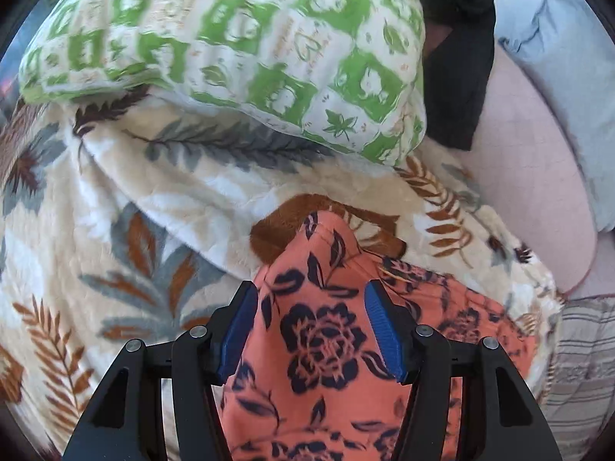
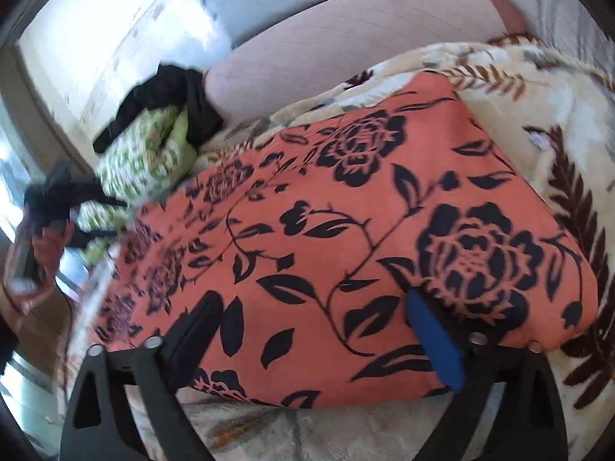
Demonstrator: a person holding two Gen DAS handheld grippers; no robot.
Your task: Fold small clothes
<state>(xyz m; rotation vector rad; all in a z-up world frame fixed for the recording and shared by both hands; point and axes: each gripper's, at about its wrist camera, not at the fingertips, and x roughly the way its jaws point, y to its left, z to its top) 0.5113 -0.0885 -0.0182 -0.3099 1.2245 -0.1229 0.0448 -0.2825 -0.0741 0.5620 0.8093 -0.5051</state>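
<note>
Matt woven orange floral garment (image 2: pixel 346 211), plush fleecy leaf-print blanket (image 1: pixel 153 199), ribbed blue claw pads (image 1: pixel 382 330)

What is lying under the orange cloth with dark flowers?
The orange floral garment lies on a cream blanket with leaf print, which shows around its edges. The part of the blanket directly beneath it is covered, so anything else under there cannot be seen.

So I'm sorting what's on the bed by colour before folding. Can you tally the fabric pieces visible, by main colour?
Orange with dark flowers: 1, the floral garment
Green and white: 1, the patterned pillow
Black: 1, the black cloth
Cream with leaf print: 1, the blanket
Pink: 1, the pink sheet
Total: 5
</note>
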